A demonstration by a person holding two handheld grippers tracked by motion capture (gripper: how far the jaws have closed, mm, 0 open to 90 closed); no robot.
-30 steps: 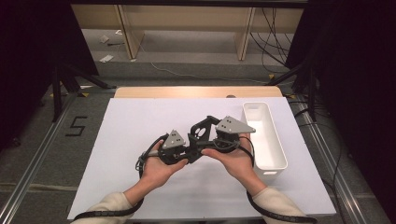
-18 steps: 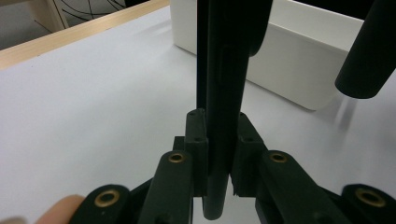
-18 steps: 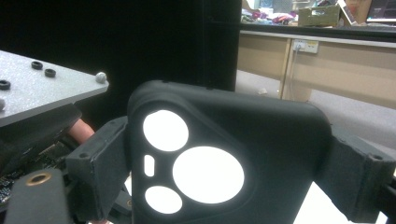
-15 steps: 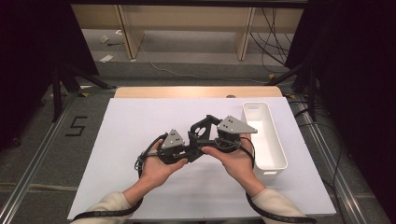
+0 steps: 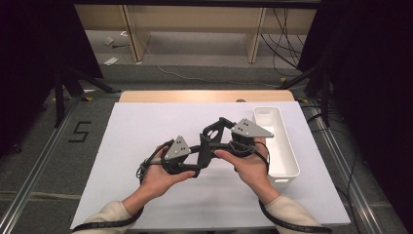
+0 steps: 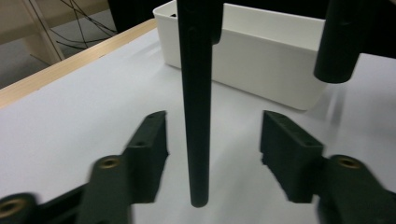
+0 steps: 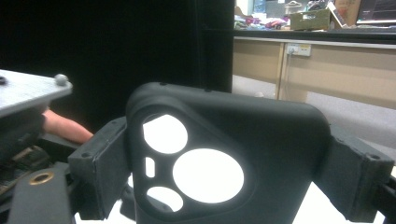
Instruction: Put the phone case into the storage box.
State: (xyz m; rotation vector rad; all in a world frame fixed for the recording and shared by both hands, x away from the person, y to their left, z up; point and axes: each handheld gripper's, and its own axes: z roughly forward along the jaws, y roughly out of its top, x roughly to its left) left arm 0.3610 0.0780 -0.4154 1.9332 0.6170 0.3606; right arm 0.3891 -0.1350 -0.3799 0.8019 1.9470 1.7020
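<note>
My right gripper [image 5: 225, 141] pinches a black phone case [image 7: 224, 158] across its width, the pads pressed on both edges, camera cut-outs facing the lens; in the high view the case [image 5: 213, 139] hangs above the middle of the white table [image 5: 146, 122], between my two hands; my left gripper [image 6: 212, 158] has just been opening, its jaws spread with the case's thin edge [image 6: 196, 102] standing between them, touching neither pad; a white plastic bin [image 5: 282, 146] sits just beside my right hand [image 5: 248, 168], near the table's right edge.
</note>
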